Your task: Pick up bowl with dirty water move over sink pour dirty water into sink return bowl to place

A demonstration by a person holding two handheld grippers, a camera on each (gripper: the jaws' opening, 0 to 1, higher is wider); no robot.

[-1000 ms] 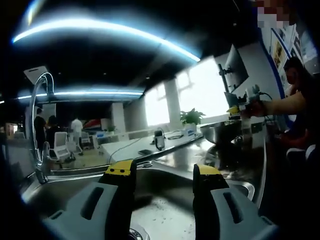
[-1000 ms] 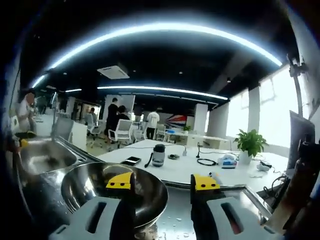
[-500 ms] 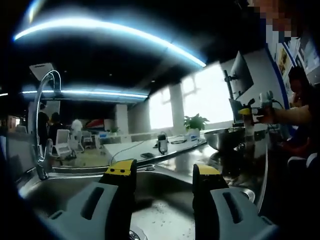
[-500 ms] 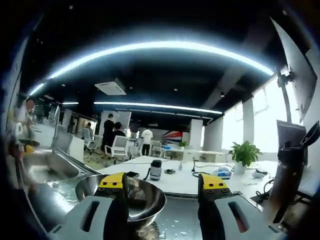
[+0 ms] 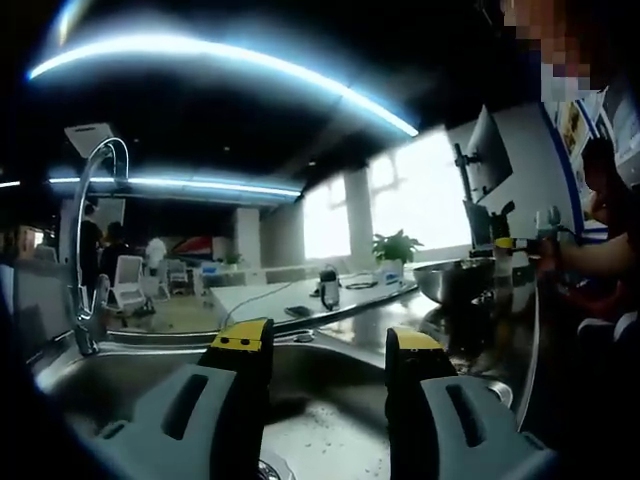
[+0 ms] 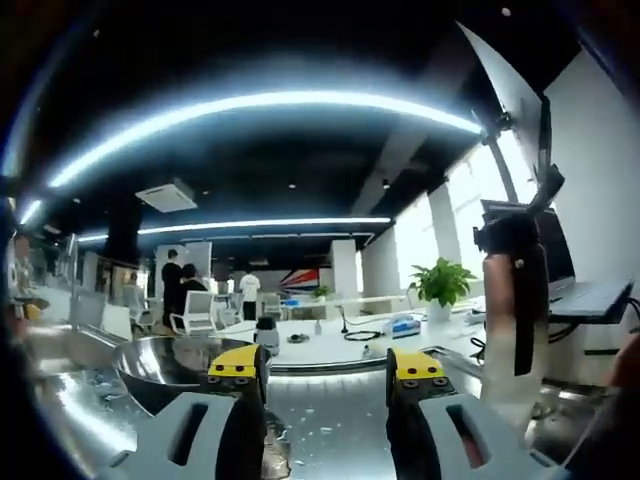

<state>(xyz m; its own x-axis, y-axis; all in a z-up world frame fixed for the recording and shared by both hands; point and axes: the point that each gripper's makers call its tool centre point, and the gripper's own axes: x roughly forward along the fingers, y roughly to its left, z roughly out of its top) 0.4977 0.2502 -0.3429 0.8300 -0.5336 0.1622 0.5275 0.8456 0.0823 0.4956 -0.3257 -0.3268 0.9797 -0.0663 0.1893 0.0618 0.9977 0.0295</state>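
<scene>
The bowl [image 6: 175,368] was a shiny steel one, sitting low on the wet counter [image 6: 330,420] to the left of the right gripper [image 6: 325,375], its near rim partly covered by that gripper's left finger. Whether the finger actually touched the rim could not be made out, and the inside of the bowl was too dark and reflective to show any water. The right gripper's two yellow-tipped fingers stood spread apart with bare counter between them, holding nothing. Just right of its right finger rose a tall pale bottle with a dark cap [image 6: 518,310], blurred and cut off below.

In the left gripper view the bowl [image 5: 455,280] appeared far to the right of the fingers, at the counter's edge, with a person's arm [image 5: 600,250] and the yellow-tipped other gripper [image 5: 520,250] beside it; how that gripper met the bowl was too small to tell. The left gripper [image 5: 327,350] hung over the sink [image 5: 120,370], fingers spread and empty, the basin floor speckled between them. The drain was cut off at the bottom edge. A curved faucet [image 5: 90,240] stood left of the left finger.

Beyond both, a white table [image 6: 330,350] carried a dark tumbler [image 6: 266,335], cables and a potted plant [image 6: 440,285]. People [image 6: 180,290] and office chairs stood dim in the background.
</scene>
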